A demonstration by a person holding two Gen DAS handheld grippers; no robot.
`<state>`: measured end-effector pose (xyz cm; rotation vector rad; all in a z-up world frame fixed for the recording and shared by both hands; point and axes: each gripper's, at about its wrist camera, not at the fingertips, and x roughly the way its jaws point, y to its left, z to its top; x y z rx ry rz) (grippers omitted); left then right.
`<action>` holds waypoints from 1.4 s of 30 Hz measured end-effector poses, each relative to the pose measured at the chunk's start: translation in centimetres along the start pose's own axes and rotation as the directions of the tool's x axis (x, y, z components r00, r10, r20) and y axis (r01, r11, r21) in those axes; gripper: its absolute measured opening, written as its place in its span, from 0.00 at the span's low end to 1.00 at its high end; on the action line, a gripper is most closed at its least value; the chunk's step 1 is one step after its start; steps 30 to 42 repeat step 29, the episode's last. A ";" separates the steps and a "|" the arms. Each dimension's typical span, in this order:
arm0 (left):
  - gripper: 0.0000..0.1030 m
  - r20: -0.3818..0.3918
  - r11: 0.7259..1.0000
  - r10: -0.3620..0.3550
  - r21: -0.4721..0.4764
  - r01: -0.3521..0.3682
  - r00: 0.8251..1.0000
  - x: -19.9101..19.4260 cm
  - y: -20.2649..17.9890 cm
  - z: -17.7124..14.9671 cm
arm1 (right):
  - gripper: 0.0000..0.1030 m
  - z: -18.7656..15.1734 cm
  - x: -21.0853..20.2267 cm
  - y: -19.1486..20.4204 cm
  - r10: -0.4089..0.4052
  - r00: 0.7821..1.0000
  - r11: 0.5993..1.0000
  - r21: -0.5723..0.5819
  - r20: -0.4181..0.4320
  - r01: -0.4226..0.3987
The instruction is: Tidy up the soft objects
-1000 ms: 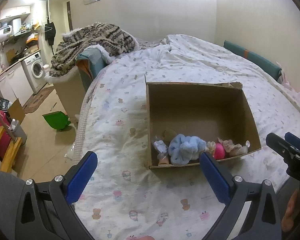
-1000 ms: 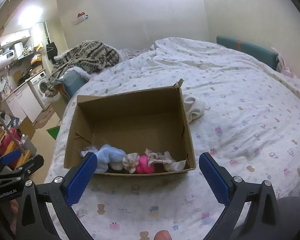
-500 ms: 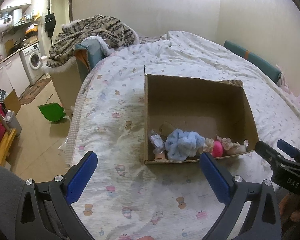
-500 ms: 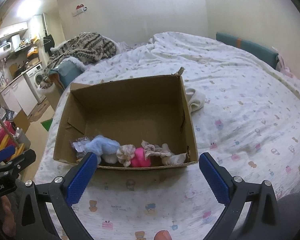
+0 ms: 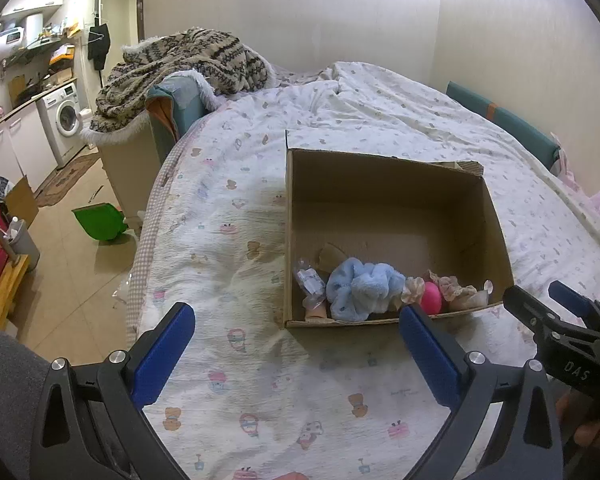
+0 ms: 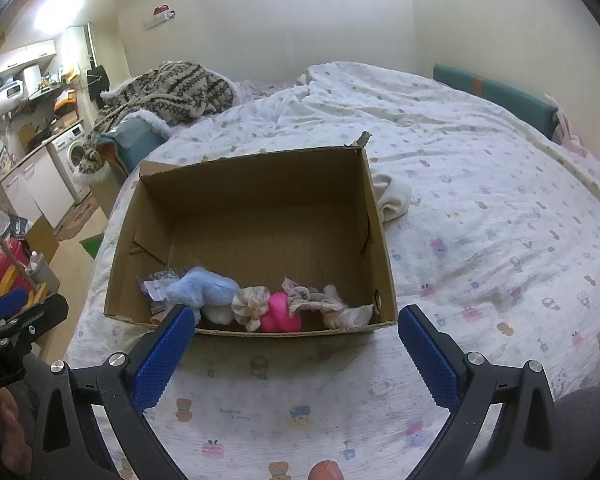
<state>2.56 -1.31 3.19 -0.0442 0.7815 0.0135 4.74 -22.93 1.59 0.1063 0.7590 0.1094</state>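
Cardboard box: we take this open carton as our landmark; it sits on the printed bedsheet and is mostly bare inside.
Change: a second ago the carton looked smaller and farther off in both wrist views; now it fills more of each, so we have closed in on it, while the contents lie as they did. We judge this an approach toward a pick or a rearrangement inside the carton, with nothing yet grasped.
Left gripper: we hold its blue pads well apart and empty, above the sheet just short of the carton's near wall.
Right gripper: its pads are spread wide too, holding nothing, straddling the carton's near wall.
White cloth: a crumpled pale piece on the sheet, touching or just beside the carton's right wall, outside it; we judge it a likely item left to put away.
Blue fluffy scrunchie: the bulkiest soft thing, bunched against the carton's near wall, left of centre.
Beige frilly scrunchies: limp, lacy loops along the same wall, right of the blue one.
Pink ball: glossy and round, wedged between the beige pieces.
Clear packet: crinkled plastic in the carton's near left corner.
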 end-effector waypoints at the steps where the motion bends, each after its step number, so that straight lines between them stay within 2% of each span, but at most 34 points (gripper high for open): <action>1: 0.99 0.000 1.000 0.000 0.000 0.000 1.000 0.0 0.0 0.0 | 1.00 0.0 0.0 0.0 -0.001 1.000 1.000 0.000 0.000 0.001; 42: 0.99 -0.012 1.000 -0.006 0.012 0.006 1.000 0.4 -0.2 -0.3 | 1.00 0.0 -0.2 -0.1 0.000 1.000 1.000 0.006 0.005 0.000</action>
